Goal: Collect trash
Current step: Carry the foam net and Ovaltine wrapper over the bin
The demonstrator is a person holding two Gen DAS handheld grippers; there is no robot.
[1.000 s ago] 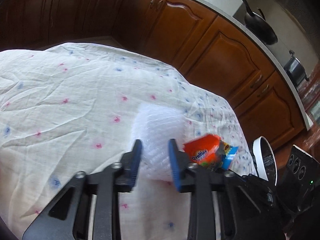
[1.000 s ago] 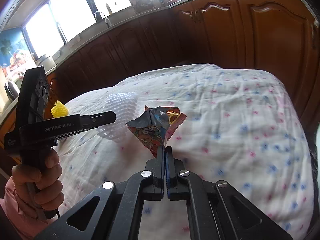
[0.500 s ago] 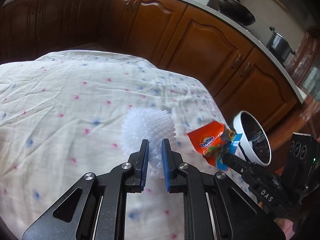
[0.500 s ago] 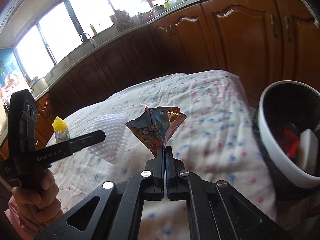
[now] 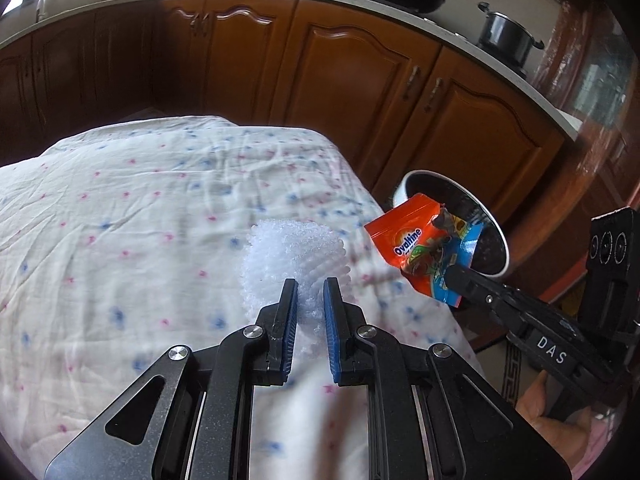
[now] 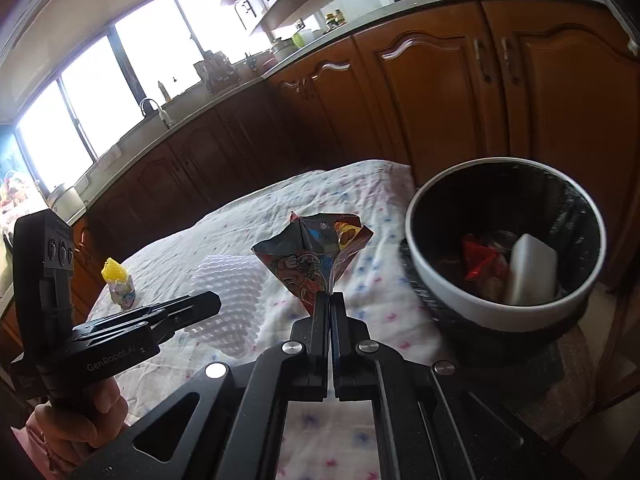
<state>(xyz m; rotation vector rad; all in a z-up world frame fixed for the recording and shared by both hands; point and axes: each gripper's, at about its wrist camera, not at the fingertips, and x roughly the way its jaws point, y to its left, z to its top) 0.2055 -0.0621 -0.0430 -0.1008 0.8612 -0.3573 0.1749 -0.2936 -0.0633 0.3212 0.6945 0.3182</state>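
Observation:
My right gripper [image 6: 330, 299] is shut on an orange Ovaltine snack wrapper [image 6: 316, 256] and holds it in the air beside the table's edge, close to the white-rimmed trash bin [image 6: 460, 308]. The wrapper [image 5: 424, 252] and bin [image 5: 494, 232] also show in the left wrist view. My left gripper [image 5: 310, 286] is shut on a white foam fruit net [image 5: 292, 256] that rests on the tablecloth. The net also shows in the right wrist view [image 6: 228, 300].
The bin holds red wrappers and a white block [image 6: 530, 270]. A small cup with a yellow top [image 6: 118, 286] stands at the table's far corner. Brown kitchen cabinets [image 5: 352, 76] run behind the cloth-covered table [image 5: 120, 220].
My right gripper has carried the wrapper to the right, up to the bin. My left gripper's jaws have closed from wide apart onto the foam net.

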